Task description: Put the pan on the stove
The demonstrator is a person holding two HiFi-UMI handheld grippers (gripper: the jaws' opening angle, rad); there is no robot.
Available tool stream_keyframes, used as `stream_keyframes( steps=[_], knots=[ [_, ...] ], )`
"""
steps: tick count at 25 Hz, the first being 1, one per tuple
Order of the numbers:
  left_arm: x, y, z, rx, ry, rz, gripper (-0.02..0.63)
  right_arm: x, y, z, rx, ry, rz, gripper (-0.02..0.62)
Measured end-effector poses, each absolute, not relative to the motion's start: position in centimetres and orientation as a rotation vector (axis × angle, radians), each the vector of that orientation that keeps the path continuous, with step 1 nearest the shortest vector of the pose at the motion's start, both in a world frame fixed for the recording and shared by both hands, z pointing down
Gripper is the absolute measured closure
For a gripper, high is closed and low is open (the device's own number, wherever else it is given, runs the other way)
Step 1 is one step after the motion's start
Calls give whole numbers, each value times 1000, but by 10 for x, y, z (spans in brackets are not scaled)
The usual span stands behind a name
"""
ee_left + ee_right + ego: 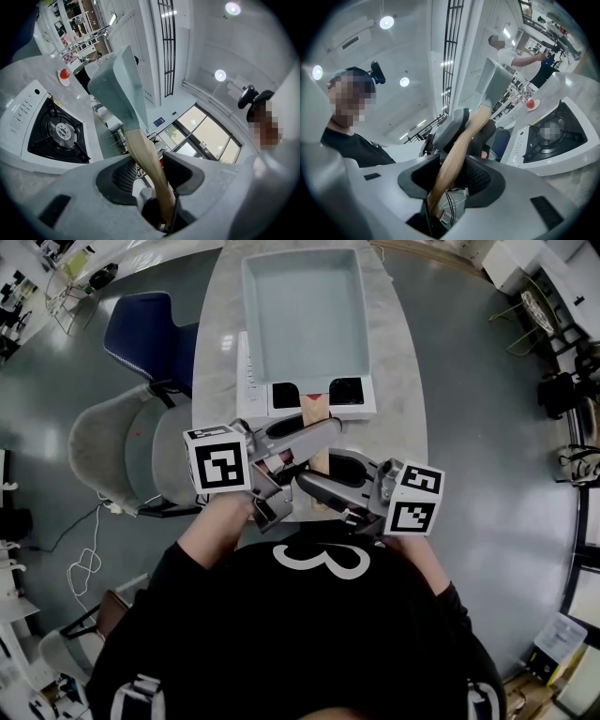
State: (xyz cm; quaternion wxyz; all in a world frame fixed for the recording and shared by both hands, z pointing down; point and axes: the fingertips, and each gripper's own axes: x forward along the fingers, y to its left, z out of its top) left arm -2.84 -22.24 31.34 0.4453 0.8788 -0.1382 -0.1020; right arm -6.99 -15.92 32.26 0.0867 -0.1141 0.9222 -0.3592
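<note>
A pale blue square pan (300, 315) with a wooden handle (316, 418) hangs over the white gas stove (246, 381) on the marble table. The handle points back toward me. My left gripper (302, 432) is around the handle nearer the pan; the handle (145, 159) leans on one jaw and a gap shows at the other pad, so it is open. My right gripper (328, 482) is shut on the handle's end (454, 159). In the gripper views the pan (117, 84) is tilted up, above the burner (61, 130).
The long marble table (398, 427) runs away from me. A blue chair (145, 329) and a grey chair (112, 442) stand to its left. A small plate with something red (64, 75) lies beyond the stove. A person (525, 58) works in the background.
</note>
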Motion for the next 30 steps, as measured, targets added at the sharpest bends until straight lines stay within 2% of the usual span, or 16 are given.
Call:
stream_keyframes(
  steps=[30],
  knots=[
    [-12, -264, 381, 1998, -357, -201, 419, -58, -201, 377, -348, 2652, -1307, 440]
  ],
)
